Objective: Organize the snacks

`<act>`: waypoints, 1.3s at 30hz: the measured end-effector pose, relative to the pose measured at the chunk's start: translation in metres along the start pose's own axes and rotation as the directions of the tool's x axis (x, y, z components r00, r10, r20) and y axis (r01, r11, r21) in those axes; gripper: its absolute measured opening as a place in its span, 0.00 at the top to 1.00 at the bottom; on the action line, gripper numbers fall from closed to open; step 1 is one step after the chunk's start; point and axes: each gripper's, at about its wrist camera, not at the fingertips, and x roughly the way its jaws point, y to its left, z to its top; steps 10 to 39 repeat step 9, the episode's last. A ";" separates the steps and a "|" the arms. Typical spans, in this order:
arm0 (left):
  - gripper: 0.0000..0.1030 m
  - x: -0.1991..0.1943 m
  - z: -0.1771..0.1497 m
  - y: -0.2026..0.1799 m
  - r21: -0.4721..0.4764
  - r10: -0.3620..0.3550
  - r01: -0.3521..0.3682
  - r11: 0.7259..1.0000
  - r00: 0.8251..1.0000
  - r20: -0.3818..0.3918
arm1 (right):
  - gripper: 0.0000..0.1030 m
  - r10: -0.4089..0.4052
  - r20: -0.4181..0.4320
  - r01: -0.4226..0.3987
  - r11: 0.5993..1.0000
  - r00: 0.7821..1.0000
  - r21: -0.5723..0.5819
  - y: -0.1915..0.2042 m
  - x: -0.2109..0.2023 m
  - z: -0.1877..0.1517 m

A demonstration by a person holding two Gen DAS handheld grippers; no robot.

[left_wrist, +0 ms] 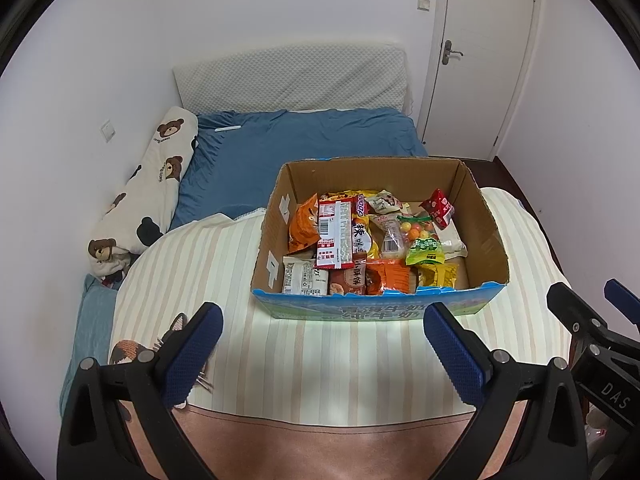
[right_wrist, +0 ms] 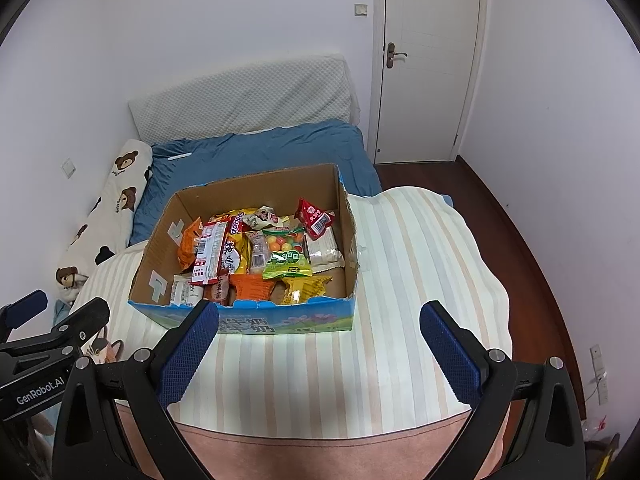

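Note:
An open cardboard box [left_wrist: 486, 232] [right_wrist: 160, 248] sits on a striped quilt [left_wrist: 320, 360] [right_wrist: 400, 300] on the bed. It holds several snack packets: an orange bag [left_wrist: 303, 224], a long red and white packet [left_wrist: 335, 237] [right_wrist: 208, 254], a green packet [left_wrist: 425, 250] [right_wrist: 287, 263], a red packet [left_wrist: 440, 207] [right_wrist: 314, 218] and a clear bag of coloured balls [right_wrist: 282, 243]. My left gripper [left_wrist: 323, 322] is open and empty, just short of the box's near wall. My right gripper [right_wrist: 319, 320] is open and empty at the near wall. Each gripper shows at the edge of the other's view.
A blue sheet [left_wrist: 280, 152] covers the bed behind the box. A bear-print bolster [left_wrist: 148, 196] lies along the left wall. A white padded headboard [left_wrist: 292, 76] leans at the back. A closed white door [right_wrist: 428, 60] and dark wood floor [right_wrist: 520, 248] are to the right.

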 end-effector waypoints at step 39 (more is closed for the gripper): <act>0.00 -0.003 -0.001 -0.001 0.005 -0.005 0.005 1.000 1.000 0.006 | 0.00 -0.004 0.001 0.004 1.000 1.000 -0.002 -0.002 -0.001 -0.001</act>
